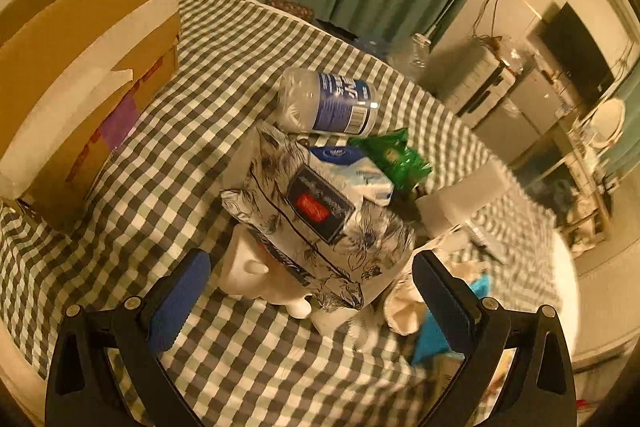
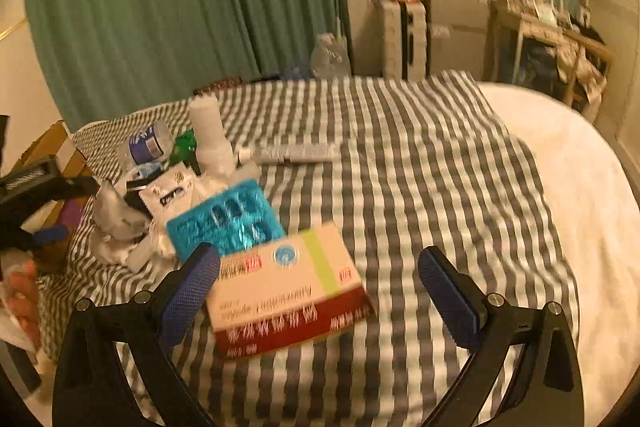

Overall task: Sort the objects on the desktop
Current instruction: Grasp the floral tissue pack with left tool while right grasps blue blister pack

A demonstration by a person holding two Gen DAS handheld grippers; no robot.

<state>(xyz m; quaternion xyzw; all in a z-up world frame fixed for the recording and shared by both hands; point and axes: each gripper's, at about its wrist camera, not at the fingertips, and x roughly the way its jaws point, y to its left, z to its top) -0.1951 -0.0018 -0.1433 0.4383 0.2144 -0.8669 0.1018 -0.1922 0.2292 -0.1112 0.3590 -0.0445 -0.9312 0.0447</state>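
I'm still choosing: my left gripper (image 1: 310,281) hangs spread before the floral-printed soft packet (image 1: 316,215) atop the pile, my right gripper (image 2: 320,291) spread around the cream-and-red cardboard box (image 2: 286,301) (untouched, I judge). Next: close, carry toward the brown cardboard carton (image 1: 80,67).

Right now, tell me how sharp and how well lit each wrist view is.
Left wrist view: warm, dim yellow light; the floral packet and water bottle are fairly sharp, the right side is smeared, and fisheye bends the cardboard box. Right wrist view: motion blur throughout, so the print on the red and white box is unreadable; the checked cloth streaks into stripes.
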